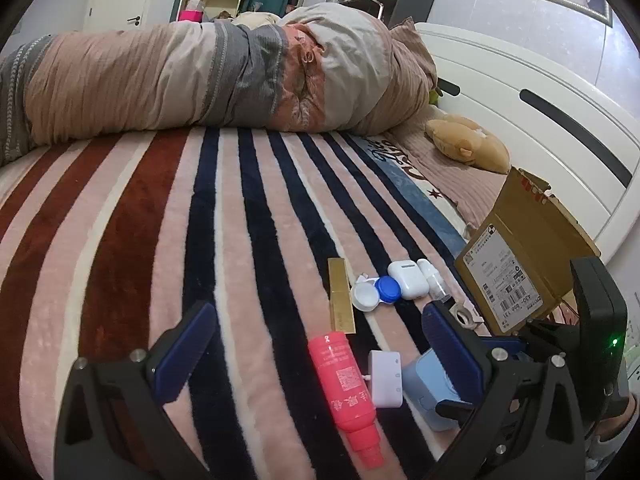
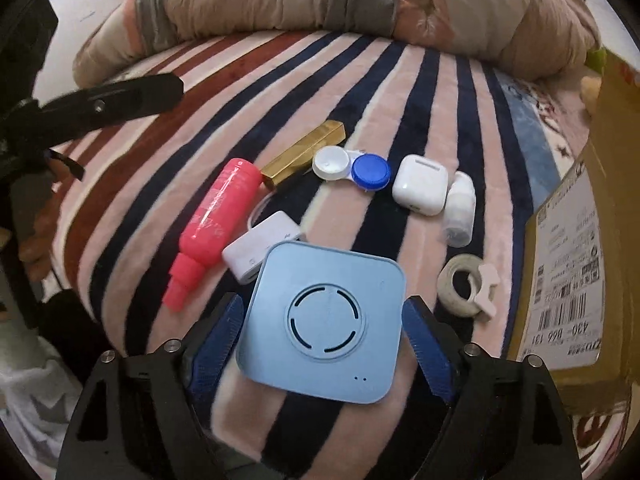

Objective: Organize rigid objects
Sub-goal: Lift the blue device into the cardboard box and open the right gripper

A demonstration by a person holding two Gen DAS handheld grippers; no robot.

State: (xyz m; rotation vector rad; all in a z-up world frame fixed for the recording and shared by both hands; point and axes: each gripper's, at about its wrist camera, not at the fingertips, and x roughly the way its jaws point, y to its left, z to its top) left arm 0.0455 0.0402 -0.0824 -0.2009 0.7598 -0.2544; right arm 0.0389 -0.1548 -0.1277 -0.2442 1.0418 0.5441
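Now right gripper (image 2: pixel 322 334) wide around blue square box (image 2: pixel 322 322), grip unclear; left gripper (image 1: pixel 316 356) open, empty

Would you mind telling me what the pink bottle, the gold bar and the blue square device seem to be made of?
Pink bottle: glossy plastic, judging by its streaky highlights. Gold bar: mirror-like metallic finish; metal or foil-covered, unclear. Blue square device: matte moulded plastic with rounded corners and slotted ring.
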